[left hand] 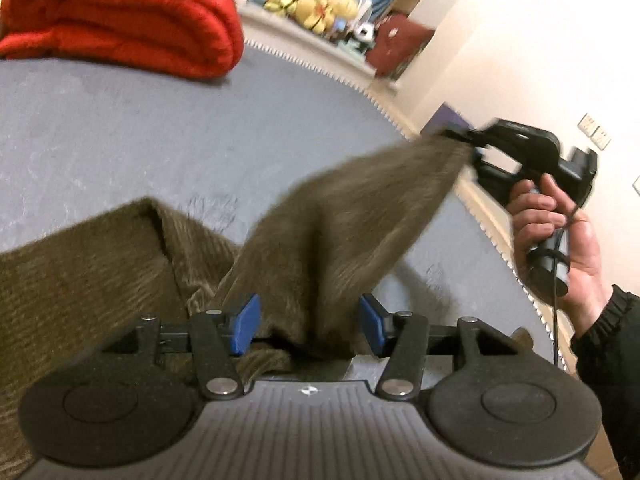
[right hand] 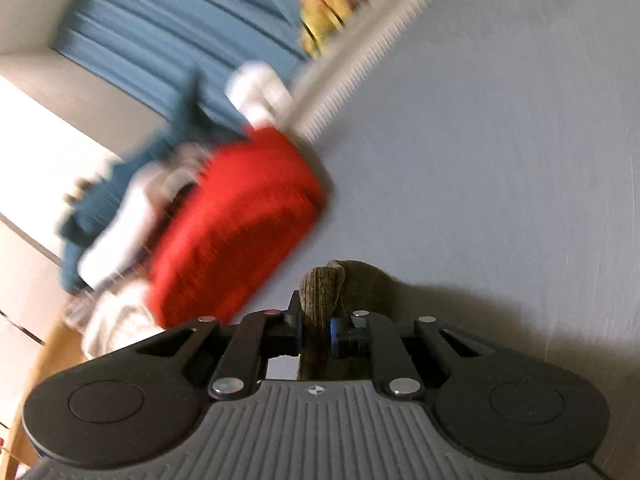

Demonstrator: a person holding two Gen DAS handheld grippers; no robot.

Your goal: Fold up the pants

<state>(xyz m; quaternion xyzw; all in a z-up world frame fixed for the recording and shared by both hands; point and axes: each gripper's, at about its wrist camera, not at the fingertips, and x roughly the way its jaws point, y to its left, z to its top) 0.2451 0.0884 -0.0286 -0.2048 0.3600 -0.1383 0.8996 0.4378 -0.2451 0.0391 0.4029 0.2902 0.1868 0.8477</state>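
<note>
The olive-brown corduroy pants (left hand: 100, 264) lie on the grey bed cover (left hand: 140, 128), with one part lifted and stretched up to the right. My left gripper (left hand: 310, 326) has its blue pads wide apart, with pants cloth bunched between them but not pinched. My right gripper (left hand: 460, 136) shows in the left wrist view, shut on the raised end of the pants. In the right wrist view the right gripper (right hand: 318, 328) is shut on a fold of the pants (right hand: 324, 292), above the bed cover (right hand: 500, 160).
A folded red blanket (left hand: 120, 16) lies at the far side of the bed; it also shows in the right wrist view (right hand: 236, 220). Yellow plush toys (left hand: 316, 6) and a dark red bag (left hand: 400, 44) sit beyond the bed. A white wall (left hand: 540, 60) is at right.
</note>
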